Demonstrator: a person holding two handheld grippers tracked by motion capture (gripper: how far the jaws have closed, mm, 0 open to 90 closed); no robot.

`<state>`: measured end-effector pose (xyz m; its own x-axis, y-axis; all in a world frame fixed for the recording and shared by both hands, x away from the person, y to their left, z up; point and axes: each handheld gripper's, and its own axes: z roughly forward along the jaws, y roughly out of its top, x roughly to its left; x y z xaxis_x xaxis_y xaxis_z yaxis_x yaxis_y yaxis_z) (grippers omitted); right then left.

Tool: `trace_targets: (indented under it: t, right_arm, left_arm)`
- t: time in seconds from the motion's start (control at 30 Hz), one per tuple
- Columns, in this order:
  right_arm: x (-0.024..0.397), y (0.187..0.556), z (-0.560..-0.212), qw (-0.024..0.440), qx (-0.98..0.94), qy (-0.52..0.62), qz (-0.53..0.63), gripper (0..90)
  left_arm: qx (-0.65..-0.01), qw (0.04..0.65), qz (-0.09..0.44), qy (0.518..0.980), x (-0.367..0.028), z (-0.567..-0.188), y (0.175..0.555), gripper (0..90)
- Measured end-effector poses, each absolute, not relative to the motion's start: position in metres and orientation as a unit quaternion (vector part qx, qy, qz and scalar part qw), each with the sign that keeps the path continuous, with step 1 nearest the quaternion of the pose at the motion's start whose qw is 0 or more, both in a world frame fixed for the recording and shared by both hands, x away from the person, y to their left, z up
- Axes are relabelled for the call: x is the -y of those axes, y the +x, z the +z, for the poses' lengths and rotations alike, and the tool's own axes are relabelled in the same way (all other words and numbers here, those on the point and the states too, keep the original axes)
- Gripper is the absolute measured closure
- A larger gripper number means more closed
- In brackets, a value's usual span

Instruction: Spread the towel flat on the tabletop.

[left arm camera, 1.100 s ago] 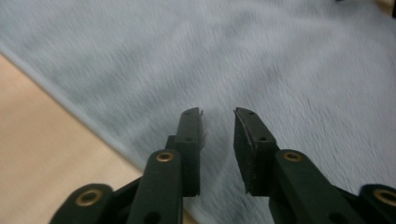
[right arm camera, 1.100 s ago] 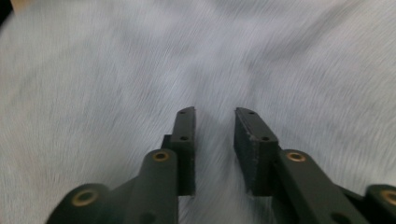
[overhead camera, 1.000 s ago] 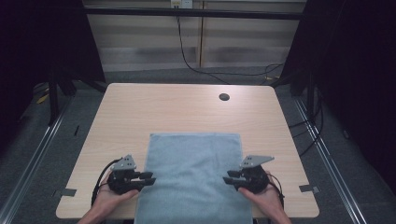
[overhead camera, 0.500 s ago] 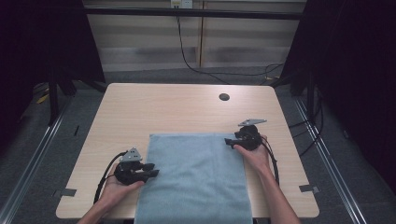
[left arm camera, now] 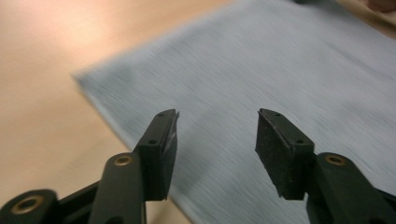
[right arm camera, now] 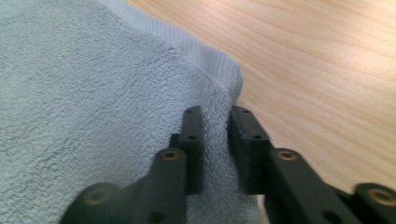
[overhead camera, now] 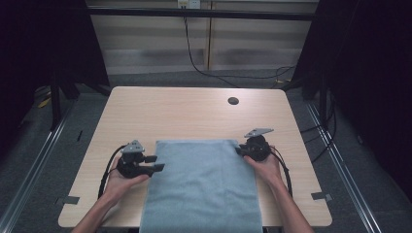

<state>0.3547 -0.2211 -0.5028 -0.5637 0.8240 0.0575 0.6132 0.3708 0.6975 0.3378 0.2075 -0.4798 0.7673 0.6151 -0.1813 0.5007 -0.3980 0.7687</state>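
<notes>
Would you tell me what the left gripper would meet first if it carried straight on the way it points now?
Most likely the blue towel: the left gripper has open fingers aimed over the towel's left edge, so it should run onto the cloth, though its height above it is unclear.

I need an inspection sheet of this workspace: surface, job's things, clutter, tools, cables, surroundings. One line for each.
Surface: wooden table, round hole near far edge.
Job's things: blue towel flat, near end over the table's front edge.
Clutter: nothing seen.
Tools: left tool open at the towel's left edge, jaws just opening, nothing between them; right tool just closing, pinching the far right corner.
Cables: black cable loops from left tool; another cable from right.
Surroundings: dark curtains, grey floor, floor wires.
</notes>
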Motion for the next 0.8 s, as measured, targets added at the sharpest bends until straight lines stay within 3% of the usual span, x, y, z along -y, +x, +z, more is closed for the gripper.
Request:
trace_targets:
  t: [0.23, 0.7, 0.8]
  right_arm:
    - [0.216, 0.340, -0.502, 0.135, -0.818, 0.434, 0.353, 83.2]
    - [0.214, 0.331, -0.503, 0.126, -0.815, 0.432, 0.365, 83.1]
    - [0.214, 0.331, -0.503, 0.124, -0.814, 0.434, 0.365, 83.0]
  left_arm:
    - [-0.385, 0.433, 0.070, 0.812, -0.208, -0.490, 0.380, 39.9]
    - [-0.365, 0.395, 0.081, 0.839, -0.199, -0.505, 0.383, 39.3]
    - [-0.339, 0.398, 0.087, 0.848, -0.197, -0.505, 0.378, 46.0]
